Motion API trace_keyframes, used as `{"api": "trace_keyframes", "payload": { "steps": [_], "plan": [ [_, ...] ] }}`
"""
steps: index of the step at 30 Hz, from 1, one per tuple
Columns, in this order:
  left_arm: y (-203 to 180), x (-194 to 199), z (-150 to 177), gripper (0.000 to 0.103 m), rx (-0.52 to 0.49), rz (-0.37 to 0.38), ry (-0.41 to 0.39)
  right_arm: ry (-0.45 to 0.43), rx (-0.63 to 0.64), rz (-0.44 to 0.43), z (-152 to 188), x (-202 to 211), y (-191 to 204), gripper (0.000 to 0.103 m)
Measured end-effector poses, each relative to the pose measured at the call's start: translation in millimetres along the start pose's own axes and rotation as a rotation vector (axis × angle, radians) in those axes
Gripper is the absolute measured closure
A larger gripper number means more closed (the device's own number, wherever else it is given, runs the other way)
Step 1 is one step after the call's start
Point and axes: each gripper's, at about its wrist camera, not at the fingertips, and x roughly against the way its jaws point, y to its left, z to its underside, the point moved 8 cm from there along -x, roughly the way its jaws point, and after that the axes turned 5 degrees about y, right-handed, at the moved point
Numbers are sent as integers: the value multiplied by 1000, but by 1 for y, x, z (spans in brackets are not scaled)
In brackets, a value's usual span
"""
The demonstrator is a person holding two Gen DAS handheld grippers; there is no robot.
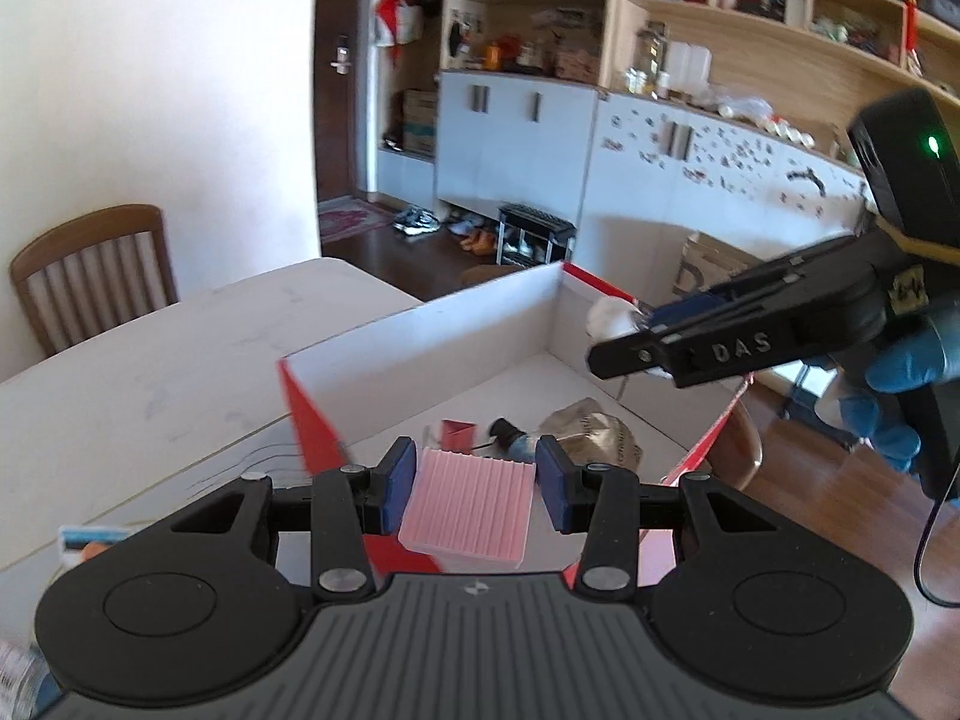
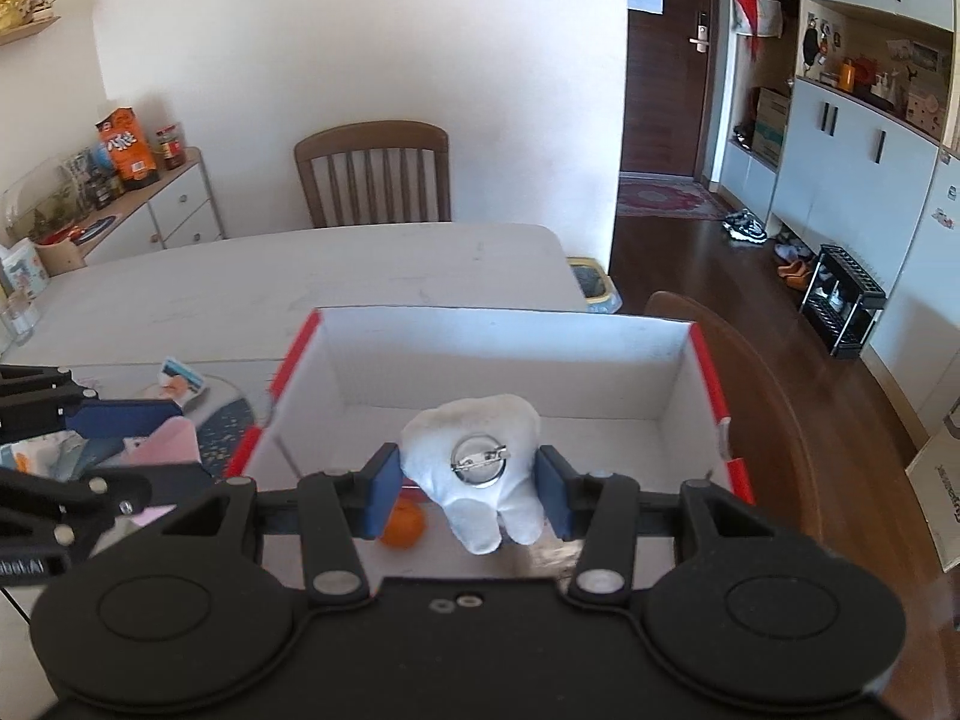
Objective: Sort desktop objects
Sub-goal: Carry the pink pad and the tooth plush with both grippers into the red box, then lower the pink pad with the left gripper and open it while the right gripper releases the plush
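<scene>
The raised letters "DAS" stand on the side of the right gripper (image 1: 624, 333), seen from the left wrist camera. The print on the orange carton (image 2: 127, 147) on the sideboard (image 2: 180, 198) is too blurred to read.

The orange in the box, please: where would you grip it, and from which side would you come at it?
Grip the orange across its middle, coming from above. It is round, so any opposite pair of sides will do. It lies on the floor of the box, whose walls bar a level approach. Both claws are full: the right claw holds the white plush, the left claw a pink block.
</scene>
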Motion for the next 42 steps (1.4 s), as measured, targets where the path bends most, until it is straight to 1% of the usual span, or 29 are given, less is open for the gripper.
{"api": "trace_keyframes", "payload": {
  "steps": [5, 10, 13, 16, 21, 24, 28, 33, 36, 42],
  "plan": [
    [-16, -28, -8, 61, -55, 31, 51, 18, -7, 8, -5, -11, -15, 55],
    [-26, -53, -9, 61, -83, 46, 116, 60, 14, 13, -9, -29, -24, 55],
    [-29, -68, -8, 61, -85, 59, 166, 80, 25, 15, -13, -41, -27, 55],
    [-30, -82, -7, 61, -100, 56, 206, 104, 26, 15, -16, -54, -32, 55],
    [-26, -102, -4, 61, -72, 68, 292, 163, 8, 24, -17, -81, -40, 55],
    [-27, -110, -1, 61, -75, 77, 335, 206, -7, 31, -18, -98, -45, 55],
    [-28, -120, 3, 61, -92, 68, 379, 256, -33, 35, -19, -118, -50, 55],
    [-26, -129, 9, 61, -76, 83, 436, 307, -41, 39, -18, -135, -49, 55],
    [-23, -132, 13, 61, -65, 83, 457, 342, -40, 44, -14, -144, -50, 55],
    [-28, -131, 13, 61, -97, 82, 477, 394, -58, 32, -3, -157, -48, 55]
  ]
}}
